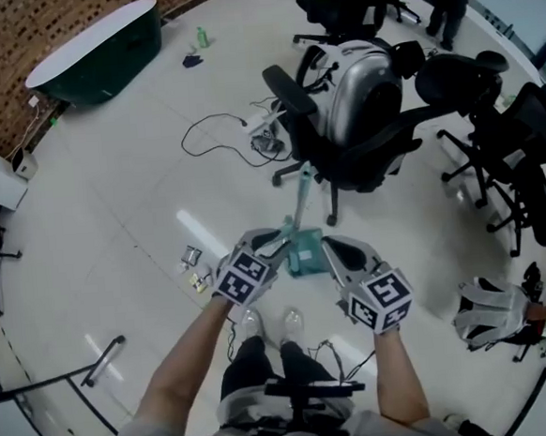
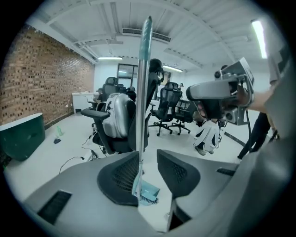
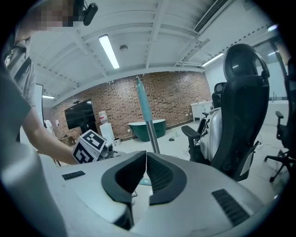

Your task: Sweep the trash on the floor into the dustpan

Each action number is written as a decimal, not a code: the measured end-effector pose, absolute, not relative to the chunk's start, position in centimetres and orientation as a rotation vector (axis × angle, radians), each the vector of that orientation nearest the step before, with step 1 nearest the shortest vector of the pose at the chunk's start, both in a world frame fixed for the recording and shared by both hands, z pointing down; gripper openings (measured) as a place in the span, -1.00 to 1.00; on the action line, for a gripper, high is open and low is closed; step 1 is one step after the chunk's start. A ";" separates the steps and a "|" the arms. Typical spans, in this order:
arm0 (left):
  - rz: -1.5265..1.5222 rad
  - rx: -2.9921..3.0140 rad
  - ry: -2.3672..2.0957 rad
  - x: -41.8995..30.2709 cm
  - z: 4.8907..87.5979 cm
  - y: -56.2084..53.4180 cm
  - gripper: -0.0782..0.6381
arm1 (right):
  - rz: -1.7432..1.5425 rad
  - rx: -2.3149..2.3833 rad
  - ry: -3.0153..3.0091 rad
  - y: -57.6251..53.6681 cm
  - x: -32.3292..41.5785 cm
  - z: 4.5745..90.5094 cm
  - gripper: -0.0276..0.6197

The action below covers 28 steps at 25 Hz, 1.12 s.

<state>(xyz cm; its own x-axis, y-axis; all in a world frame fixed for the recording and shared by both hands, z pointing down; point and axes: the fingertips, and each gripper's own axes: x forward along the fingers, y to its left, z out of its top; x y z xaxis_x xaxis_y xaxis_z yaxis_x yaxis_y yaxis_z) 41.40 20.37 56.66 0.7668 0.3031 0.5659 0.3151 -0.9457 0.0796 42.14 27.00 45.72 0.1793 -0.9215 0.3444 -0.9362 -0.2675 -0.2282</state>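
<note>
Upright teal long-handled plastic dustpan (image 2: 142, 88) rises at centre frame between the spread jaws of the left gripper (image 2: 149, 170); right gripper (image 3: 146, 175) pressed together, empty.

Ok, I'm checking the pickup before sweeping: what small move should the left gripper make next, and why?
Probably close the left gripper on the upright handle: it already stands between the open jaws, beside one pad, not yet pinched. The right gripper is shut and empty.
</note>
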 end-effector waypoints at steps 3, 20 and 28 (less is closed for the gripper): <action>-1.029 -2.834 -0.577 42.3 59.8 20.2 -0.23 | 0.688 2.382 -1.836 26.5 42.9 47.3 -0.76; -1.180 -2.549 -0.778 46.0 68.3 20.9 -0.48 | 0.808 2.439 -1.731 27.5 45.3 49.6 -0.62; -1.213 -2.533 -0.754 44.0 64.9 21.0 -0.49 | 0.729 2.336 -1.921 23.8 43.3 47.0 -0.25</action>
<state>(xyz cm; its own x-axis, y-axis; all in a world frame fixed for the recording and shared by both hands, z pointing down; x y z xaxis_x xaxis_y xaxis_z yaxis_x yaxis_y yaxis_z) 44.04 21.03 64.92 0.5243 0.3490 0.7767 0.5423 -0.8401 0.0114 43.28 23.81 46.97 0.1280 -0.9198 0.3708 -0.9341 -0.2374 -0.2665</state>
